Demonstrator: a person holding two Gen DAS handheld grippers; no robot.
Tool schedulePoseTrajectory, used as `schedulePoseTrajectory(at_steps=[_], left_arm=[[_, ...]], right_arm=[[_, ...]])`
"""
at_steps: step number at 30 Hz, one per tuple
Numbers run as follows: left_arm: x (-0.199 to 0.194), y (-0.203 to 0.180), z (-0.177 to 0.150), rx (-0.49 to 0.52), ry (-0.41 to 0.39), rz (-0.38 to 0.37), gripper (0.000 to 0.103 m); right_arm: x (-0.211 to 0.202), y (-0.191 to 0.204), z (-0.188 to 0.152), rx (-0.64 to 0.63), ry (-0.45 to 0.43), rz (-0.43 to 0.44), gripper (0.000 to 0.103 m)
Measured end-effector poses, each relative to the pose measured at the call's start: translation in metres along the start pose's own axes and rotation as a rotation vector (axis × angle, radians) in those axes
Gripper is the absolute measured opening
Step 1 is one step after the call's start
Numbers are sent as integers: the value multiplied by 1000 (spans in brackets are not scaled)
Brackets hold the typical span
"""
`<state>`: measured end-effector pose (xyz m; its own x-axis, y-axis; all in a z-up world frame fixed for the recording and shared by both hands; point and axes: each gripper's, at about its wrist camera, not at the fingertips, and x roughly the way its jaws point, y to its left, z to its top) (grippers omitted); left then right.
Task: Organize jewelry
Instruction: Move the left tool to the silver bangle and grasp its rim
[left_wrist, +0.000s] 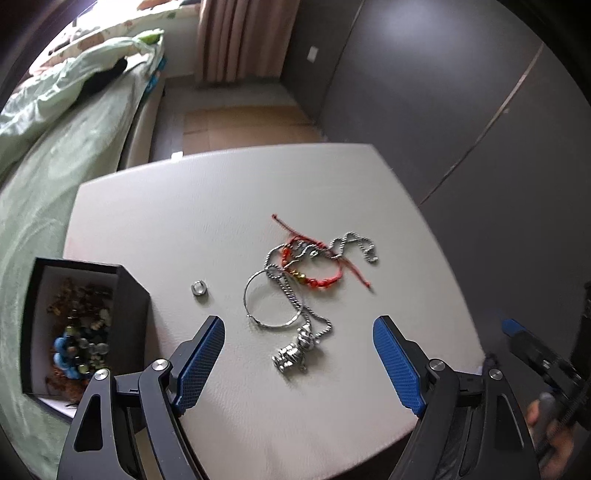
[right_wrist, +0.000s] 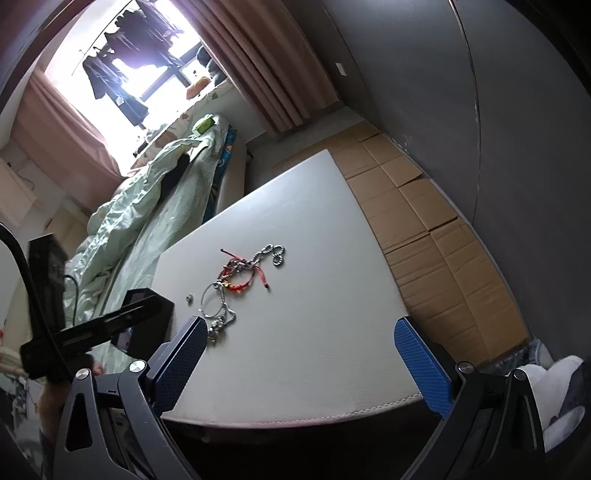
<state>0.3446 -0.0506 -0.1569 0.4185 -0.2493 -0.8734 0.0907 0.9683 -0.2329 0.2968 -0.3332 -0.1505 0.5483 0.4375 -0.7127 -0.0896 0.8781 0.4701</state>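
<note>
Left gripper fingers spread wide, hovering over the silver pendant at the tangle's near end; bangle, chain and red bracelet lie knotted mid-surface, ring apart beside the open box. Judged step: picking the next piece; it calls for lowering and pinching one strand. Right gripper waits spread, empty, at the near edge

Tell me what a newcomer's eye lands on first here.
A tangle of jewelry mid-table: a red cord bracelet over a silver chain and a bangle. A small ring lies apart, left of it. A black box of beads sits at the left edge.
</note>
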Motion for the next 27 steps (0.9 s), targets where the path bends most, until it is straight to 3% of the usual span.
schedulePoseTrajectory(at_steps=[7,17,21,23,24,27], left_arm=[[32,9,9,-88,63,26,83],[59,-2,10,-28,90,126,83],[62,-8,7,11,85,172,77],[61,-7,6,25,78,205,67],[60,-6,6,29,72,222,54],[56,2,7,9,77,189,52]], right_arm=[[6,-12,-1,24,13,-4,103],[17,-14,-1,19,27,-15,103],[26,-10,-2,2,41,-37,101],[31,-8,-4,-1,54,-35,97],[33,-6,-4,-3,59,-35,94],[42,2,-7,-21,81,-26,87]])
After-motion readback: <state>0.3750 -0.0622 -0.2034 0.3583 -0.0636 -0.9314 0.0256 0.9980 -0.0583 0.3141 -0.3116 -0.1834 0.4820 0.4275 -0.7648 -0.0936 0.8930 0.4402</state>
